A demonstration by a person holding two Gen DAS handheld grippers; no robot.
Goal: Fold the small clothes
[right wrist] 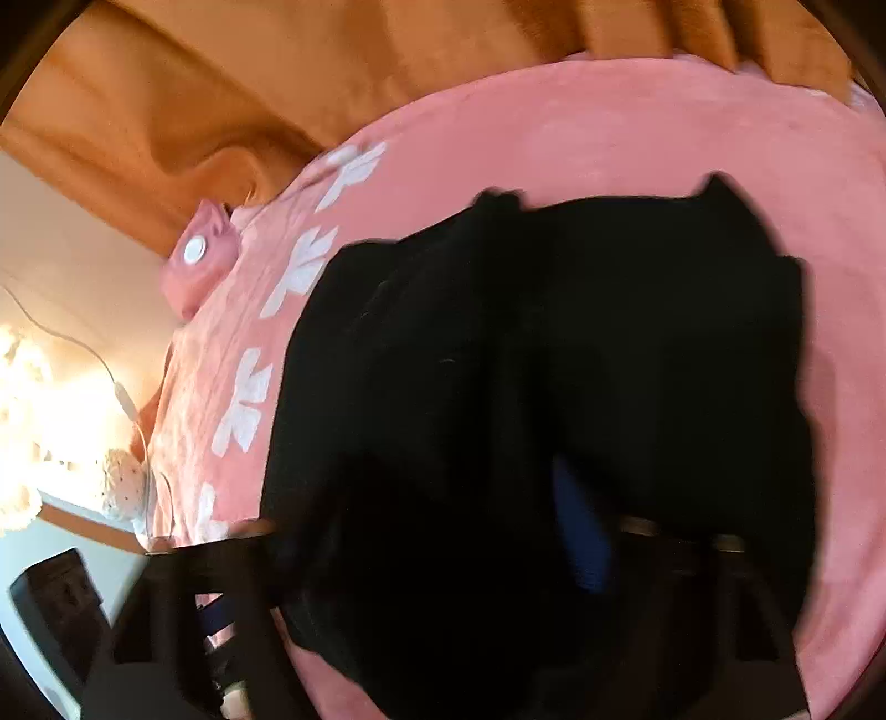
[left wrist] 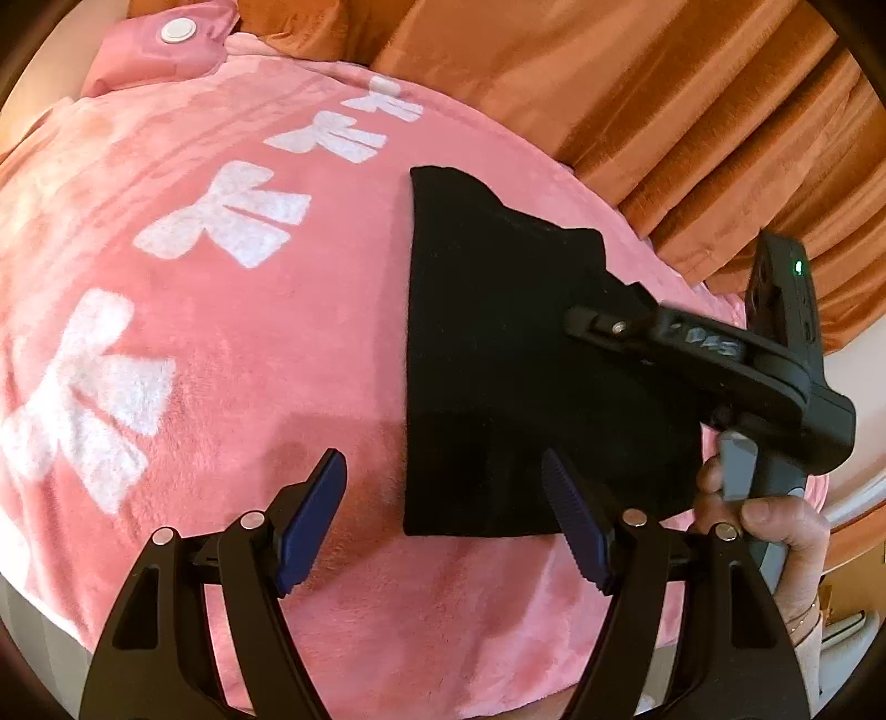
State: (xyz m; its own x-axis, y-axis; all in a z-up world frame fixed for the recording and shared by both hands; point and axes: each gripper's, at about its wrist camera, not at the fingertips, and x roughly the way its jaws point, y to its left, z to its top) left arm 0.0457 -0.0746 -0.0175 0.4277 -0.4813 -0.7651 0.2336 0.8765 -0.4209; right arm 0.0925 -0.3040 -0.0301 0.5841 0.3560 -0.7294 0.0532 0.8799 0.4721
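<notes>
A black garment (left wrist: pixel 498 343) lies flat on a pink blanket with white bows (left wrist: pixel 221 343); its far right part is folded up. My left gripper (left wrist: pixel 443 515) is open just above the blanket, with its right pad (left wrist: pixel 570 520) over the garment's near edge and its left pad over bare blanket. My right gripper (left wrist: pixel 576 321) reaches in from the right and rests low on the garment's right side. In the blurred right wrist view the garment (right wrist: pixel 554 332) fills the frame. It covers the left finger of the right gripper (right wrist: pixel 443 526). The blue right pad (right wrist: pixel 581 531) shows, and the jaws stand wide apart.
Orange curtains (left wrist: pixel 664 111) hang close behind the blanket's far edge. A pink pouch with a white button (left wrist: pixel 177 30) sits at the far left corner. A hand (left wrist: pixel 775 520) holds the right gripper's handle. A bright lamp and a white cable (right wrist: pixel 111 376) are off to the left.
</notes>
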